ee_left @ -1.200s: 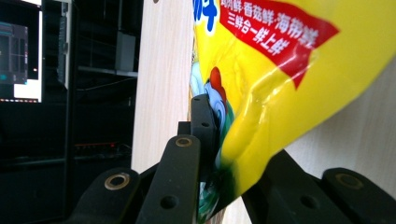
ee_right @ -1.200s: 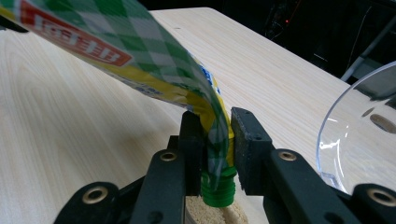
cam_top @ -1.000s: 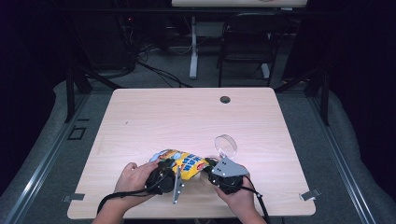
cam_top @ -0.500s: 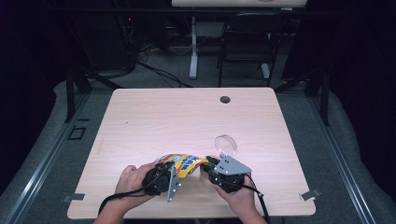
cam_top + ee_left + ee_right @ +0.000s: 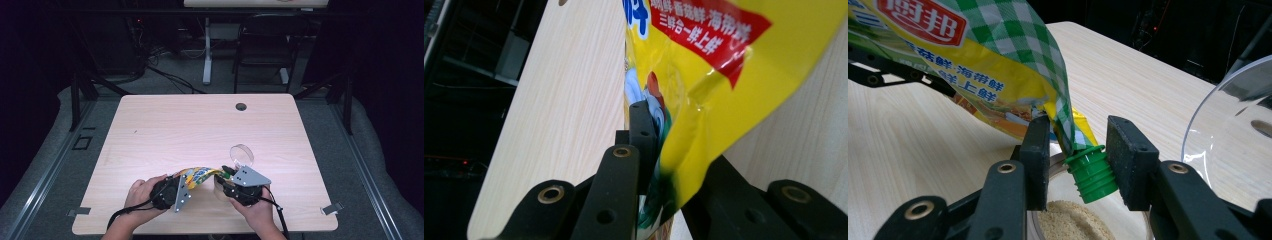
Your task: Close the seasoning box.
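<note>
R claw (image 5: 1074,160) jaws just opened off spout (image 5: 1091,172).

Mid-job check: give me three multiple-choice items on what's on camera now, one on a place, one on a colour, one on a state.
1. Where does the pouch's spout sit?
A. Over the clear jar with beige powder in it
B. Beside the table's round hole
C. Off the table edge

2. What colour is the spout?
A. Red
B. Green
C. White

3. How do the jaws of the right gripper stand?
A. Clamped on the spout
B. Shut on nothing
C. Open, with the spout between them

Answers:
1 A: in the right gripper view, the powder lies directly below the spout.
2 B: it is plain green against the yellow pouch.
3 C: a gap shows on each side of the spout; the jaws have just been opening.
</note>
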`<move>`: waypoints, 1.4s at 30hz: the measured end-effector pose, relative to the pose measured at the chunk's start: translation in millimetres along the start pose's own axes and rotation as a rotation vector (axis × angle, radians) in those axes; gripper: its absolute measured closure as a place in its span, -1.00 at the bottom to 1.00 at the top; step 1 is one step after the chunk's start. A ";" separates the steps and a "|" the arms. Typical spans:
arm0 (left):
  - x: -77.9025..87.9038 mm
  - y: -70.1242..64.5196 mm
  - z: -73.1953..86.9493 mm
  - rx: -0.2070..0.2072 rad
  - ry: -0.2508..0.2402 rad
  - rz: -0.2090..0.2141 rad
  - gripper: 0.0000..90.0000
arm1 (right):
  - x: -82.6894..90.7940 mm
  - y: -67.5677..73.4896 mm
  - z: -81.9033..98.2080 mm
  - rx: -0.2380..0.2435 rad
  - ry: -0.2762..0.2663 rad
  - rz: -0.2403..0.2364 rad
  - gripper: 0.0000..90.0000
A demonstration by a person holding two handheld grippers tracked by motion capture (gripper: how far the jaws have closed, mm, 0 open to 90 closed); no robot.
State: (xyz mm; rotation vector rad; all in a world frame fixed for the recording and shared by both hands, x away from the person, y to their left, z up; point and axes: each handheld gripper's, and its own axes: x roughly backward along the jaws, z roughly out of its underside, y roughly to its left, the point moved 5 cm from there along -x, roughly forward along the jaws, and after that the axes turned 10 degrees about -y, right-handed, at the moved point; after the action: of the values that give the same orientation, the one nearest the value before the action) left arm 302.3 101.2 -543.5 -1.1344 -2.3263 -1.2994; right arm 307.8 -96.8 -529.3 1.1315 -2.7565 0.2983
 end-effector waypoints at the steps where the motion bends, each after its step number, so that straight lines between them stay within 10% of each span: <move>1: -0.4 -0.5 0.6 0.007 -0.001 0.005 0.95 | 0.1 -0.2 -0.1 0.000 0.000 0.002 0.38; 42: -4.2 9.2 19.3 0.240 -0.063 0.060 0.94 | 1.2 -3.6 1.9 -0.017 -0.007 0.015 0.22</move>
State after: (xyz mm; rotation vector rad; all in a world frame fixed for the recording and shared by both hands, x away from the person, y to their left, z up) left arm 314.7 117.4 -551.2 -1.1703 -2.3938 -0.9454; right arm 309.3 -100.5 -530.5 1.1101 -2.7696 0.2725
